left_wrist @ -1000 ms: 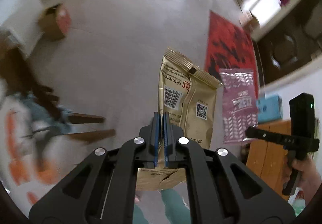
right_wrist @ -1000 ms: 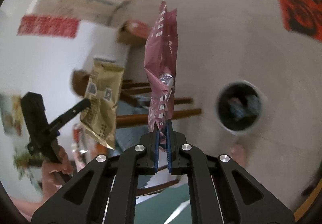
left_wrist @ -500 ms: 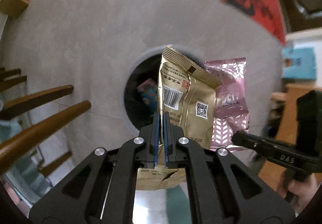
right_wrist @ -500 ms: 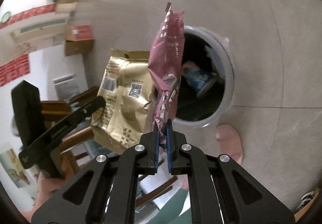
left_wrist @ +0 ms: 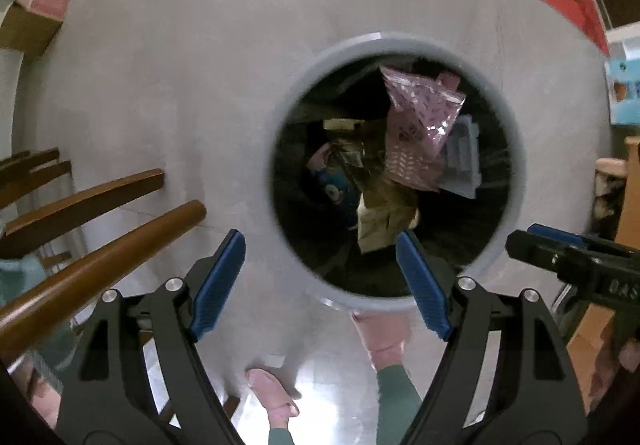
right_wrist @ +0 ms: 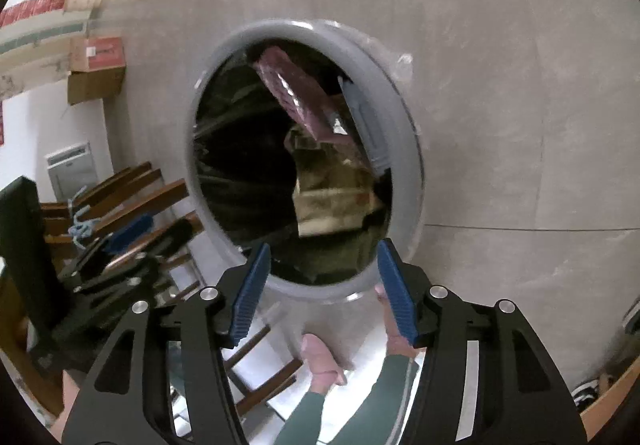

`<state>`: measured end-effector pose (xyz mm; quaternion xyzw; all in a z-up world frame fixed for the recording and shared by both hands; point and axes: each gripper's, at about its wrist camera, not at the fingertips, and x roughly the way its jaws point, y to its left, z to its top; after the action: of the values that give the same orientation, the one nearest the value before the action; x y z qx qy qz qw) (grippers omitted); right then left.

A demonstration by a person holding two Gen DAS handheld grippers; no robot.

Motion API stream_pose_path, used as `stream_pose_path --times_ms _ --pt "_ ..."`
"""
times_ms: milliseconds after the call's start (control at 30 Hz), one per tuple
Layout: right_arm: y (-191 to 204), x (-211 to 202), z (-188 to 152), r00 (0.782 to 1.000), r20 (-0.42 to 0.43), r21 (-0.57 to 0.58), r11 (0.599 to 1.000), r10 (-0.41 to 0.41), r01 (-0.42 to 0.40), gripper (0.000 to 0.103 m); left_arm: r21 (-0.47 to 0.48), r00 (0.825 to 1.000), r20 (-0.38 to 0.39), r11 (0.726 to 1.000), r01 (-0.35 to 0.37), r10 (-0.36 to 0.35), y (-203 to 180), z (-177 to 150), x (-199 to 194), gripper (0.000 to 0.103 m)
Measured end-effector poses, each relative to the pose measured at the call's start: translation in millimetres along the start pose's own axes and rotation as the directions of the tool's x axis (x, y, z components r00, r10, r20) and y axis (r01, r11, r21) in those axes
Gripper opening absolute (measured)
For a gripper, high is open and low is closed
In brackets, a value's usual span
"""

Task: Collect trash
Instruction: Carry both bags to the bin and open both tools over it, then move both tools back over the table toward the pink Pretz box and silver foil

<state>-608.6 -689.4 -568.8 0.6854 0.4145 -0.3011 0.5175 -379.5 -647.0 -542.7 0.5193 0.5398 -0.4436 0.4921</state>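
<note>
Two claws, left claw (left_wrist: 320,281) and right claw (right_wrist: 324,289), have just been opening above my bin (left_wrist: 516,165) and grip nothing; the pink wrapper (left_wrist: 416,129) and gold packet (left_wrist: 380,221) sit inside. Drifting lower could knock its rim.

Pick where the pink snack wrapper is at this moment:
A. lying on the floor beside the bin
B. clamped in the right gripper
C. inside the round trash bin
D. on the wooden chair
C: the pink snack wrapper lies within the trash bin rim, clear of both open grippers.
</note>
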Motion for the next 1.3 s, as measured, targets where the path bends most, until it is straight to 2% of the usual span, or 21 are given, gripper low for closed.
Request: stream_pose_path --times_ms 233,400,500,533,567,600,633,700,733,767,833,900,933,967,1033,1100,1133,1167,1200,1267,1300 --pt "29 -77 -25 0.996 0.055 0.006 0.997 0.075 -0.076 0.058 -0.089 0.990 0.086 0.989 0.117 -0.109 36 -45 -118 0.076" --pt "104 -158 -57 0.982 0.074 -0.110 0.980 0.175 -0.167 0.058 -0.173 0.965 0.182 0.960 0.221 -0.189 69 -98 -237 0.076" --pt "163 -205 -76 0.965 0.044 -0.210 0.946 0.260 -0.246 0.059 -0.214 0.931 0.301 0.937 0.275 -0.205 97 -136 -322 0.077" --pt "186 -219 -82 0.958 0.027 -0.252 0.930 0.284 -0.268 0.060 -0.227 0.914 0.355 0.930 0.288 -0.196 110 -152 -349 0.082" --pt "209 -229 -89 0.952 0.007 -0.295 0.910 0.305 -0.290 0.061 -0.261 0.896 0.413 0.922 0.286 -0.161 129 -172 -381 0.088" --pt "237 -240 -97 0.946 -0.022 -0.349 0.884 0.324 -0.311 0.063 -0.301 0.882 0.454 0.909 0.287 -0.129 148 -190 -406 0.090" --pt "267 -248 -106 0.941 -0.057 -0.404 0.854 0.333 -0.327 0.064 -0.363 0.865 0.495 0.883 0.296 -0.087 174 -215 -432 0.090" --pt "317 -255 -123 0.931 -0.126 -0.487 0.796 0.343 -0.359 0.066 -0.464 0.844 0.537 0.830 0.311 -0.016 213 -252 -460 0.090" --pt "349 -256 -134 0.924 -0.173 -0.530 0.758 0.342 -0.380 0.066 -0.535 0.838 0.545 0.787 0.307 0.043 237 -279 -474 0.090" --pt "370 -256 -141 0.917 -0.207 -0.556 0.730 0.342 -0.398 0.067 -0.574 0.832 0.549 0.760 0.305 0.082 251 -296 -482 0.090" --pt "428 -250 -167 0.904 -0.281 -0.633 0.646 0.321 -0.426 0.068 -0.657 0.818 0.550 0.692 0.299 0.169 283 -339 -494 0.091" --pt "482 -237 -195 0.891 -0.350 -0.686 0.570 0.288 -0.453 0.075 -0.741 0.814 0.530 0.598 0.307 0.238 314 -388 -493 0.093" --pt "501 -231 -206 0.886 -0.374 -0.701 0.542 0.275 -0.464 0.075 -0.773 0.815 0.517 0.552 0.313 0.262 328 -411 -492 0.093" --pt "529 -220 -225 0.875 -0.412 -0.716 0.504 0.254 -0.484 0.076 -0.809 0.815 0.501 0.491 0.323 0.290 346 -440 -490 0.093" --pt "563 -202 -254 0.863 -0.460 -0.735 0.456 0.208 -0.501 0.077 -0.850 0.814 0.479 0.404 0.338 0.328 367 -481 -480 0.094" --pt "598 -175 -284 0.849 -0.505 -0.737 0.435 0.157 -0.518 0.077 -0.885 0.814 0.452 0.295 0.359 0.365 392 -525 -469 0.096" --pt "611 -161 -295 0.834 -0.532 -0.720 0.442 0.144 -0.535 0.077 -0.891 0.812 0.452 0.243 0.384 0.371 404 -543 -461 0.096" --pt "623 -144 -306 0.818 -0.561 -0.697 0.459 0.131 -0.551 0.077 -0.889 0.808 0.458 0.179 0.422 0.369 418 -564 -450 0.096" --pt "636 -127 -317 0.811 -0.574 -0.685 0.478 0.113 -0.550 0.077 -0.889 0.812 0.455 0.130 0.440 0.365 427 -578 -441 0.096" --pt "655 -101 -333 0.809 -0.582 -0.683 0.491 0.083 -0.541 0.077 -0.872 0.810 0.473 0.052 0.486 0.347 450 -598 -419 0.096" --pt "664 -85 -340 0.816 -0.574 -0.684 0.511 0.064 -0.521 0.077 -0.868 0.813 0.473 0.021 0.496 0.339 457 -603 -410 0.096"
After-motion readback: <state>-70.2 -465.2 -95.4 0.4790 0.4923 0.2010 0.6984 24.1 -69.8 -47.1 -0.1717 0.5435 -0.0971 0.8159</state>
